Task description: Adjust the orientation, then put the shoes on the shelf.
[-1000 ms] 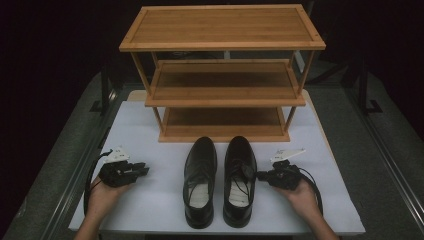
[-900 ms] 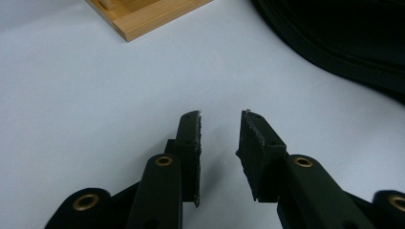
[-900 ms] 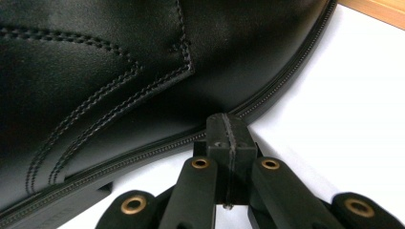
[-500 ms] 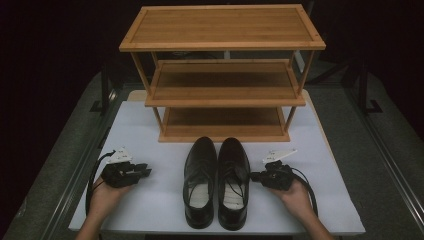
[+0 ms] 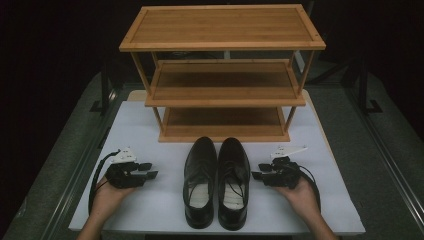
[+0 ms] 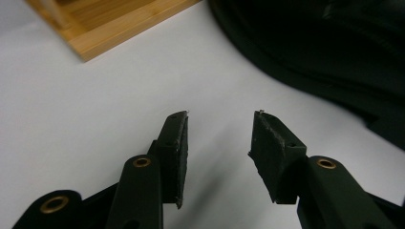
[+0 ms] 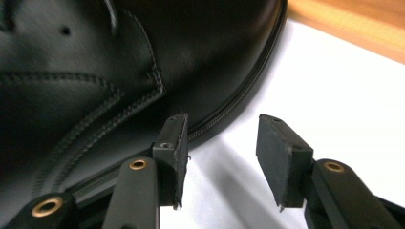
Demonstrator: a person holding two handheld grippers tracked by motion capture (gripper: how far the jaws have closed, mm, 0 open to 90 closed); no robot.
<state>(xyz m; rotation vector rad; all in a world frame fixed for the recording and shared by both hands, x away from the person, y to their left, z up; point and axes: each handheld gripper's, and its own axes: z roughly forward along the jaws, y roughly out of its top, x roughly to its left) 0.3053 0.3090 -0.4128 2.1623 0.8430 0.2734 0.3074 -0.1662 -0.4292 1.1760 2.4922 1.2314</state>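
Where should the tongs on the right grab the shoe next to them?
Probably the side wall of the right shoe by its open top, coming in from the right. The right tongs are open and already beside it; the top opening faces up, so one jaw could slip inside and pinch the thin leather edge.

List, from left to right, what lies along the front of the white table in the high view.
left tool → left shoe → right shoe → right tool

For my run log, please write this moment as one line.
left gripper: open, empty | right gripper: open, beside right shoe | left shoe: adjacent | rack: empty
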